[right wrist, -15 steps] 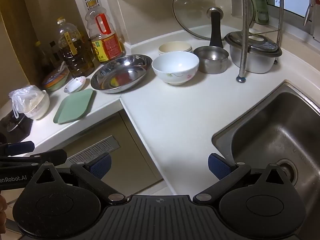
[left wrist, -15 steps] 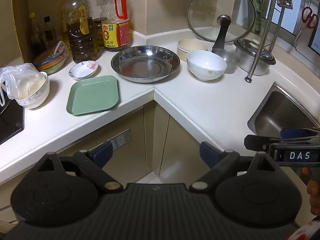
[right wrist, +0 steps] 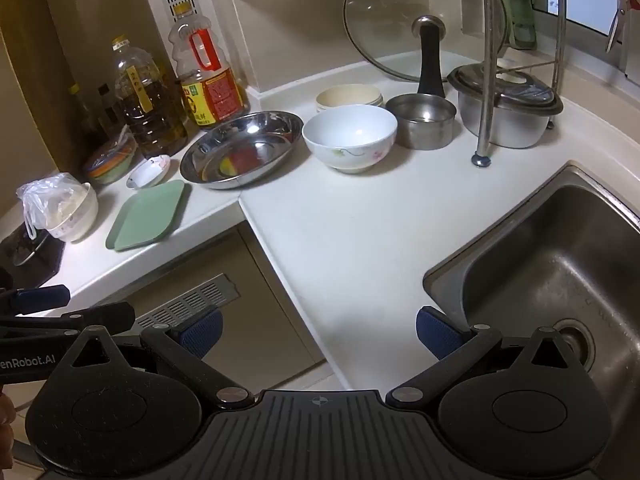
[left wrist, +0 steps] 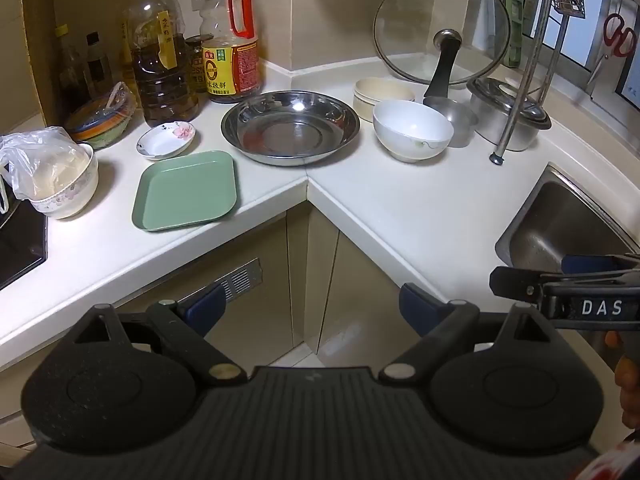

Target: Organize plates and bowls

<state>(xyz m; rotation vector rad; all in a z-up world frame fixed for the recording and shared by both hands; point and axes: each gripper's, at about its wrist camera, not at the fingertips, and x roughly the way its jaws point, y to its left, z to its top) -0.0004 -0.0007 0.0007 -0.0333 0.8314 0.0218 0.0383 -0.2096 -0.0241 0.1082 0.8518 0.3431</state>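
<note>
You are standing in a home kitchen, at the inner corner of an L-shaped white countertop [left wrist: 420,208]. A stainless sink [right wrist: 560,264] is set into it on your right, and what looks like a black cooktop [left wrist: 20,244] shows at the far left edge. Cooking oil bottles [left wrist: 160,68] line the tiled wall, a glass pot lid [left wrist: 440,28] leans in the corner, and red scissors [left wrist: 618,40] hang by the window.
</note>
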